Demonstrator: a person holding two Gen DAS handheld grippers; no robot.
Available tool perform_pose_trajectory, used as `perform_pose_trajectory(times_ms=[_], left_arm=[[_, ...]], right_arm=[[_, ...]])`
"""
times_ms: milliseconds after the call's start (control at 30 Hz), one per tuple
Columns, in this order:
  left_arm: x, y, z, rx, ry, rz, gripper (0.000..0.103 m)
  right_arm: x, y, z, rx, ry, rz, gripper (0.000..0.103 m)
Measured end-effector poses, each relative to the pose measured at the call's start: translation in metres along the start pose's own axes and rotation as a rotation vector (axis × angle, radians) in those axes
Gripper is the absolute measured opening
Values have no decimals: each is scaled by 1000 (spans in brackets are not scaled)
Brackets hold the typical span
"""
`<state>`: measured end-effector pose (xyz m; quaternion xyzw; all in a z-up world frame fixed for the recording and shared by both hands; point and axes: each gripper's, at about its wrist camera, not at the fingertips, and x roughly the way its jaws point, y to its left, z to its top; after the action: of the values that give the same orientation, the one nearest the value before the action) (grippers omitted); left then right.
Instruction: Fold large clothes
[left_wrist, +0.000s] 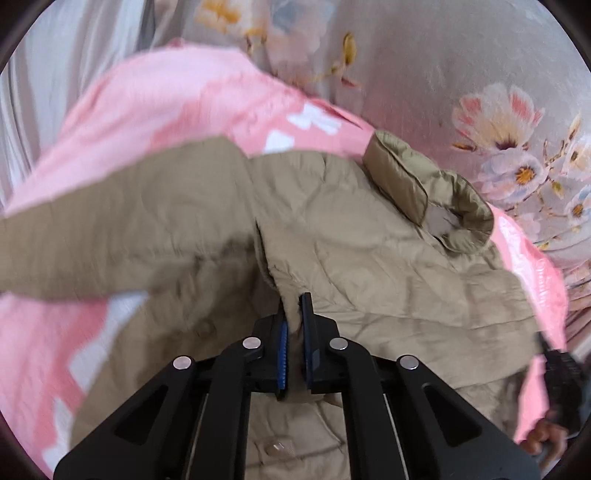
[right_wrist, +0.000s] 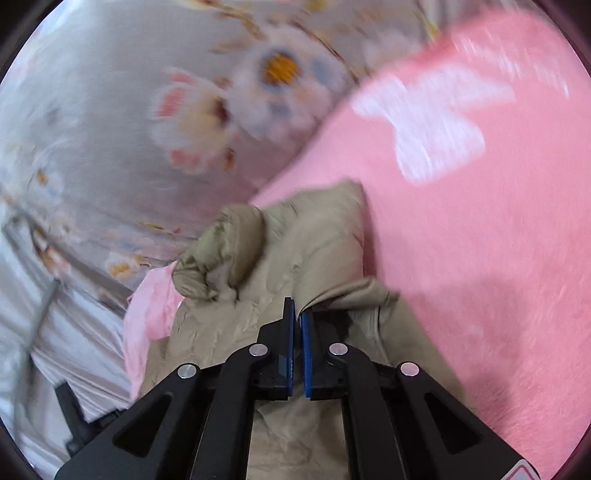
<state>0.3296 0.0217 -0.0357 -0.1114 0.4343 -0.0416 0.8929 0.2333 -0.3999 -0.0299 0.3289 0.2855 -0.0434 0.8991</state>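
Note:
A tan quilted jacket (left_wrist: 369, 251) lies on a pink blanket (left_wrist: 166, 103). Its stand-up collar (left_wrist: 424, 192) points to the upper right and one sleeve (left_wrist: 110, 229) stretches to the left, blurred. My left gripper (left_wrist: 294, 306) is shut on a fold of the jacket's front edge. In the right wrist view the same jacket (right_wrist: 295, 251) shows with its collar (right_wrist: 221, 258) at the left. My right gripper (right_wrist: 297, 314) is shut on a fold of the jacket fabric. The other gripper and a hand (left_wrist: 557, 406) show at the lower right of the left wrist view.
The pink blanket (right_wrist: 461, 240) with white shapes lies on a grey floral bedsheet (left_wrist: 480, 92), also in the right wrist view (right_wrist: 110, 129). Pale grey cloth (right_wrist: 55, 332) hangs at the left. A dark object (right_wrist: 74, 413) sits at the lower left.

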Motion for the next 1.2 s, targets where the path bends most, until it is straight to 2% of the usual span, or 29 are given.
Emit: perform_pose_trajectory(times_ms=[67, 133, 200, 400, 467, 567, 600, 667, 733, 833, 933, 1000, 1100, 1200], left_arm=[[16, 1, -6, 17, 19, 36, 6], [40, 5, -17, 20, 71, 56, 6], [51, 6, -27, 39, 62, 68, 6], [58, -8, -38, 132, 0, 146, 8], [58, -13, -42, 160, -22, 173, 8], [57, -12, -44, 157, -40, 166, 9], [56, -8, -43, 141, -43, 148, 9], [54, -5, -44, 121, -50, 125, 10], [53, -4, -45, 110, -57, 120, 12], [52, -3, -46, 107, -64, 129, 16], [49, 3, -47, 81, -71, 99, 19], [49, 7, -47, 59, -72, 72, 19], [49, 7, -47, 60, -73, 65, 21], [49, 6, -47, 69, -74, 59, 25]], right_arm=[[17, 0, -6, -48, 47, -75, 4], [41, -9, -18, -56, 123, -152, 4], [50, -22, -28, -30, 162, -159, 3], [55, -20, -34, -80, 169, -204, 2], [52, -18, -36, -83, 165, -208, 6], [20, -8, -49, -84, 124, -269, 17], [5, -1, -55, -97, 95, -286, 17], [-13, 19, -64, -163, 56, -284, 17], [-19, 58, -73, -275, 56, -236, 17], [-2, 110, -86, -420, 91, -147, 16], [33, 139, -99, -475, 160, -111, 15], [53, 146, -110, -479, 207, -105, 13], [77, 142, -130, -509, 246, -154, 13], [82, 137, -139, -504, 241, -164, 12]])
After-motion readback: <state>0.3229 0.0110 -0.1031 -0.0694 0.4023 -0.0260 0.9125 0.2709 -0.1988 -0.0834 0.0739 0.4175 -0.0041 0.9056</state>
